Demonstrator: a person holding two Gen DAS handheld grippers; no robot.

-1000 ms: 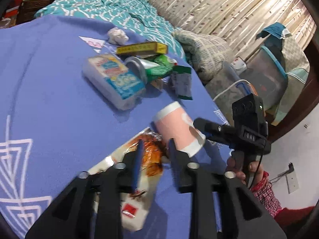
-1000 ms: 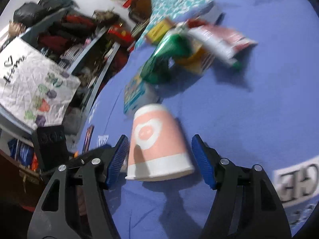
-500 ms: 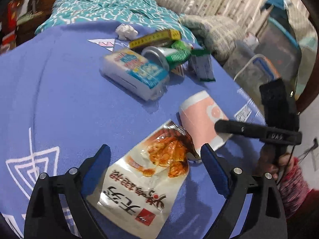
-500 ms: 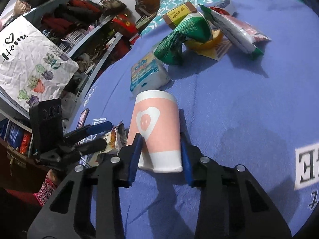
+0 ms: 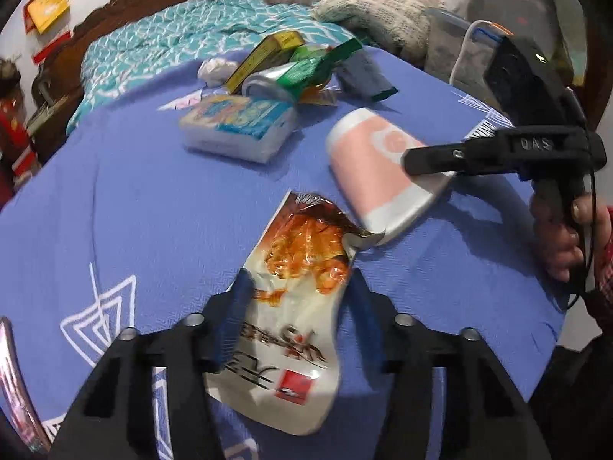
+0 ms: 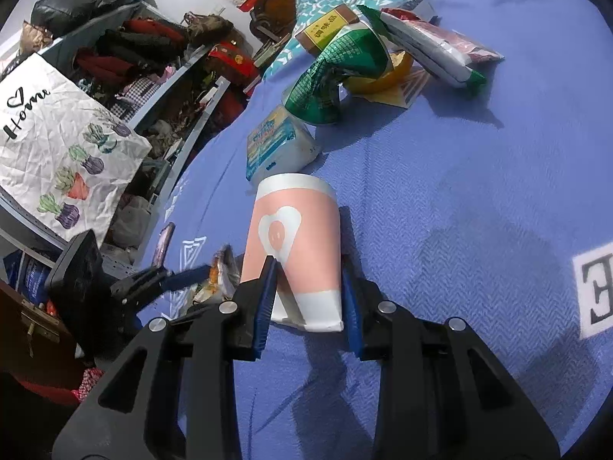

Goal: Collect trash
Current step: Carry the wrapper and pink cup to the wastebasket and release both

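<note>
A pink and white paper cup (image 6: pixel 295 245) lies on the blue cloth (image 6: pixel 459 199). My right gripper (image 6: pixel 308 299) is shut on the cup's rim end, squeezing it a little; it also shows in the left wrist view (image 5: pixel 429 157) on the cup (image 5: pixel 367 165). An orange and white snack wrapper (image 5: pixel 299 291) lies flat between the fingers of my left gripper (image 5: pixel 299 306), which closes around it; the pads look close to its edges.
A trash pile sits further back: a tissue pack (image 5: pixel 237 126), green wrapper (image 5: pixel 306 69), yellow box (image 5: pixel 264 53), crumpled paper (image 5: pixel 214 69). A phone (image 6: pixel 163 241) lies near the cloth's edge. A teal bedspread (image 5: pixel 184 38) lies behind.
My right gripper closed on the cup and holds it. My left gripper opened wide, then narrowed around the snack wrapper and moved forward over it.
</note>
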